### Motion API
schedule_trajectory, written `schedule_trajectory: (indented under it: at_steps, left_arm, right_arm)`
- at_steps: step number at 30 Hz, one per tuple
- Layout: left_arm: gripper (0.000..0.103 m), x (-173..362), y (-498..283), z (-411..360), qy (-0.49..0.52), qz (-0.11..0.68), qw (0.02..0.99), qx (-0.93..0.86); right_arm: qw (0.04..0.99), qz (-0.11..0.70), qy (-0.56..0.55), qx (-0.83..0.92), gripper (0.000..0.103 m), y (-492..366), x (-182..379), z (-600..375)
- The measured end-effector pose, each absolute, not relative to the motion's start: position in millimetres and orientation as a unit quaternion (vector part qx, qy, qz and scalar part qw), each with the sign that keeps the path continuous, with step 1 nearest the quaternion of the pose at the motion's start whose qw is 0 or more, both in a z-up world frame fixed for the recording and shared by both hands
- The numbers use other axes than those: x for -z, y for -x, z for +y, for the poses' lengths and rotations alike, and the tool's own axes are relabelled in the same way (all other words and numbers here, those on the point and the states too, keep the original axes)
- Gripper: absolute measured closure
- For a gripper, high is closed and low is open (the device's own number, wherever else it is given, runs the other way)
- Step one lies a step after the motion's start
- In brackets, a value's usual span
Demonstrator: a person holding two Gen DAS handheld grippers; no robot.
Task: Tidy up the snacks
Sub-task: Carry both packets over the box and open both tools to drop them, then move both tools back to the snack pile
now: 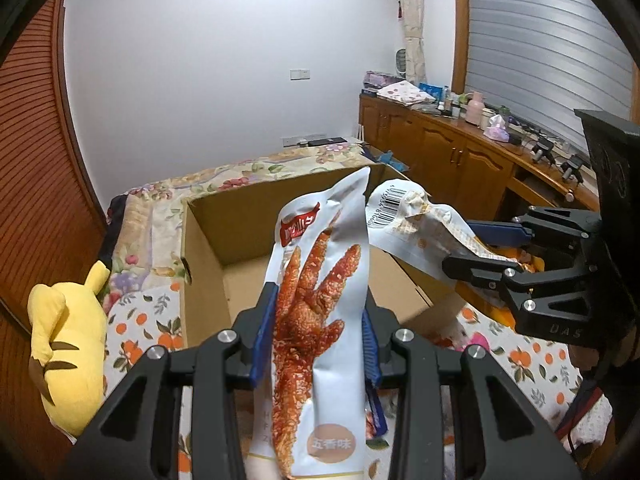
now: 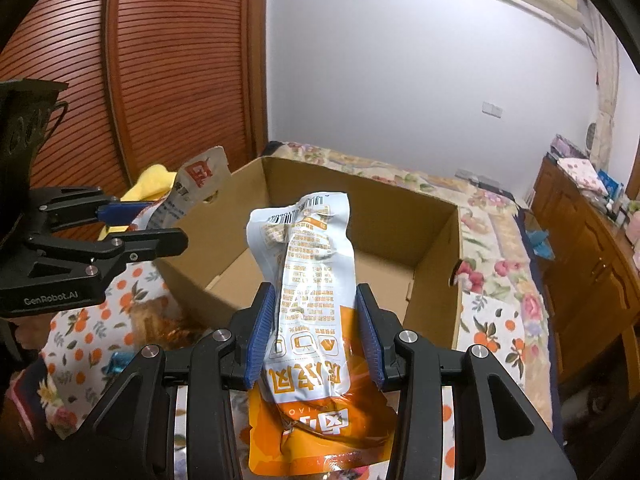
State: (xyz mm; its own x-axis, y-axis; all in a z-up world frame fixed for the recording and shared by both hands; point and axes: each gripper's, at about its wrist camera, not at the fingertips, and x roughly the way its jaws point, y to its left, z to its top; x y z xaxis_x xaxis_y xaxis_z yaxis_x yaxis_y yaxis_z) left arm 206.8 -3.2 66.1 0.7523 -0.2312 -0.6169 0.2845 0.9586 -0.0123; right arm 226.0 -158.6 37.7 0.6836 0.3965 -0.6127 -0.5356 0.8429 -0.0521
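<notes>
Blue pads of the left gripper [image 1: 318, 344] pressed on both sides of a pale blue snack packet [image 1: 316, 304] printed with a fried chicken foot; jaws narrow, clamped on the packet near its middle. Packet upright between the fingers, top end leaning over the near edge of an open cardboard box [image 1: 208, 224], bottom end hanging below the jaws.

Same grip on the right: right gripper [image 2: 316, 328] narrow, blue pads squeezing a second packet [image 2: 310, 264], pale blue at the top and orange at the bottom, back side with small print facing the camera. Upper end tilted over the near wall of the same box [image 2: 436, 220]; orange lower end drooping below the fingers.

Seen from the left wrist, the right gripper [image 1: 476, 248] at the right edge of the box, its packet [image 1: 404, 220] with the barcode end pointing toward the box opening. Seen from the right wrist, the left gripper [image 2: 160, 226] at the left edge of the box, its packet [image 2: 192, 192] poking up above the rim.

Box resting on a bed with a flowered cover [image 1: 148, 316], bare cardboard floor showing inside. Yellow plush toy [image 1: 68, 344] lying on the cover by the left side of the box. More snack wrappers [image 2: 164, 328] on the cover near the front left corner of the box, below the left gripper. Wooden cabinet [image 1: 460, 148] along the right wall, well apart.
</notes>
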Motion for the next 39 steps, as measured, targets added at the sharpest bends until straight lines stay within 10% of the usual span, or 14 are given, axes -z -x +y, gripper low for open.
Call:
schedule_trajectory:
  at_steps: [39]
  left_arm:
    - [0.048, -57.7, -268.1, 6.8, -0.006, 0.327, 0.934, 0.141]
  right_arm:
    - [0.914, 0.337, 0.061, -0.217, 0.051, -295.7, -24.0, -162.4]
